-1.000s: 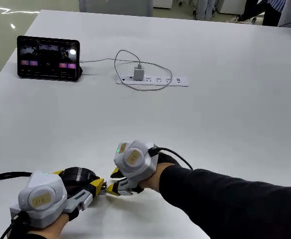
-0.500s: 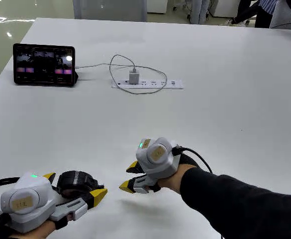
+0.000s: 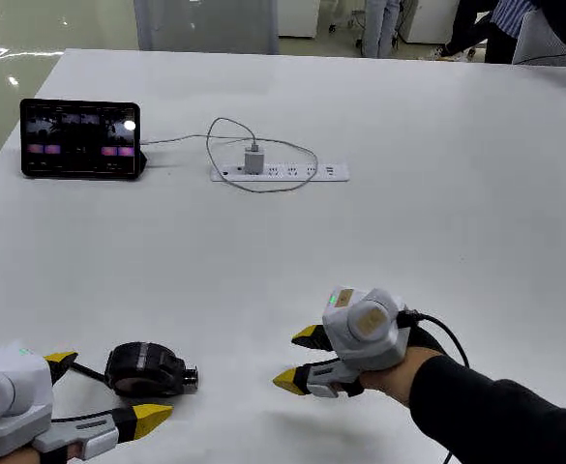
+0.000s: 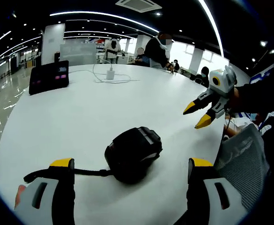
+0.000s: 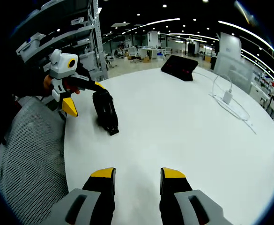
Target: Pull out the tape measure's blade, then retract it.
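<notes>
The left gripper [image 3: 106, 389] was seen nearest, at the lower left corner of the head view, with its jaws spread wide and nothing clasped between them. The tape measure [image 3: 145, 368], a black case, was found lying on the white table [image 3: 379, 232] between and just ahead of those yellow-tipped jaws, touched by neither. Its dark wrist strap [image 4: 87, 172] was laid out along the table toward one of the left gripper's jaws. A small metal end was seen at the mouth of the case, on the side turned toward the right gripper [image 3: 297, 358]. The right gripper was held well apart from the tape measure, above the table. Its jaws were parted more narrowly, they were pointed toward the case, and nothing was gripped in them.

Farther back, a white power strip [image 3: 281, 172] was seen with a white charger [image 3: 253, 159] plugged into it and a thin cable [image 3: 263, 187] looped around it. A dark tablet [image 3: 79, 138] with a lit screen was propped to the left of the strip. At the far edge of the table, people were seen standing.
</notes>
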